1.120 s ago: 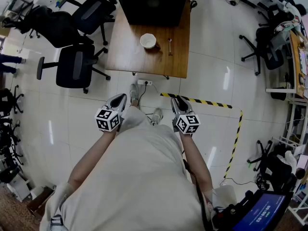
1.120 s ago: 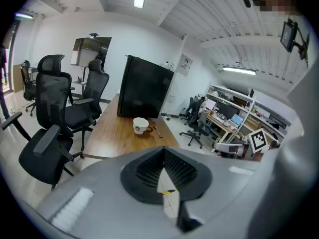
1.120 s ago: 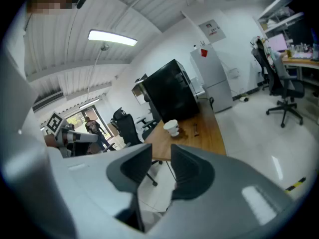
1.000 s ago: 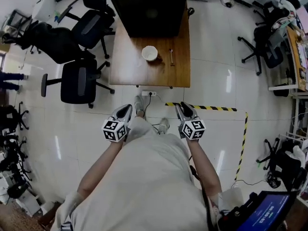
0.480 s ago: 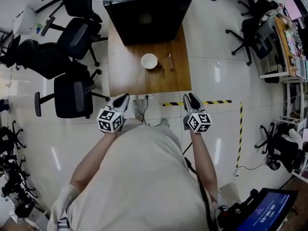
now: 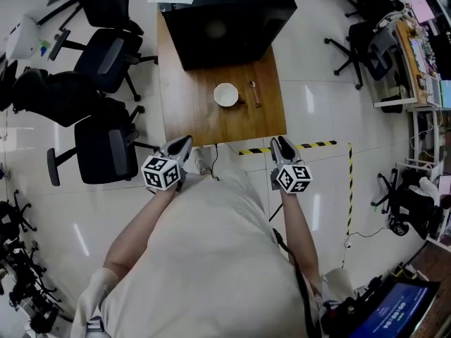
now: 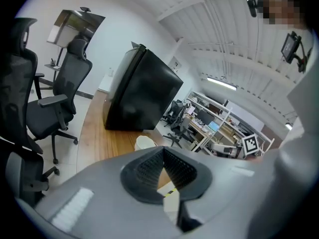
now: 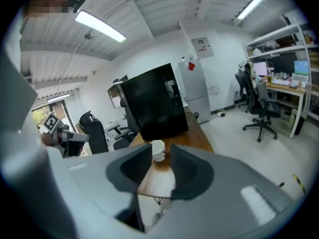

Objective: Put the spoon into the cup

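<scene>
A white cup [image 6: 226, 94] stands on the wooden table [image 6: 187, 115], with a small metal spoon [image 6: 254, 94] lying just right of it. Both grippers hang at the table's near edge, short of these objects. My left gripper [image 6: 184, 142] has its fingertips meeting, with nothing held. My right gripper [image 6: 280, 142] stands open and empty. In the left gripper view the cup [image 7: 145, 142] shows just beyond the closed left gripper [image 7: 163, 151]. The right gripper view has the cup [image 8: 157, 150] framed in the gap of the right gripper [image 8: 160, 149].
A big black box [image 6: 225, 16] fills the far half of the table. Black office chairs [image 6: 106, 150] stand left of the table. Yellow-black tape [image 6: 299, 147] runs on the tiled floor at the right. More chairs and desks [image 6: 366, 41] sit farther right.
The person has walked toward the table; it now lies right in front of both grippers. Neither gripper's jaws have visibly changed.
</scene>
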A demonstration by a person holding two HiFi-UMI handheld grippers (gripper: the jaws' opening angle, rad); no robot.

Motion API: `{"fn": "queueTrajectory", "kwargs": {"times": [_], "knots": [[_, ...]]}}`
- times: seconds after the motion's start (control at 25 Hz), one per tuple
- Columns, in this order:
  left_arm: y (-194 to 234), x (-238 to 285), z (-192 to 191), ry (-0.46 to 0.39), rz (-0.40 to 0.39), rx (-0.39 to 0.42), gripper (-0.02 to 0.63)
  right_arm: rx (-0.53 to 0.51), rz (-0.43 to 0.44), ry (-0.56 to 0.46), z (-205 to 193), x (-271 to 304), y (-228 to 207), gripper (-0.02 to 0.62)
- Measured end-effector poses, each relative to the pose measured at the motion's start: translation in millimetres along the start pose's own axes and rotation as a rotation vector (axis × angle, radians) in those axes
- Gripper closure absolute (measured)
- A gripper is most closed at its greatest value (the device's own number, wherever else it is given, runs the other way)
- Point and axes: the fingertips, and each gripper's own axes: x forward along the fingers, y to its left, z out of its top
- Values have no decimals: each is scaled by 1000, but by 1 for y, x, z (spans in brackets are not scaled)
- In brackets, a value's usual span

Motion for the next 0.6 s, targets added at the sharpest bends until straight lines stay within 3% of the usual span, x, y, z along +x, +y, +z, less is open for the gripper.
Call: {"fn": "queueTrajectory", "kwargs": {"times": [0.16, 0.36, 0.6], "knots": [[15, 6, 14, -1, 4, -1, 604, -83, -12, 6, 13, 6, 5, 483], [15, 14, 12, 26, -5, 6, 604, -95, -36, -4, 26, 14, -5, 485], [1, 35, 19, 61, -1, 37, 604, -139, 38, 45, 27, 35, -22, 485]]}}
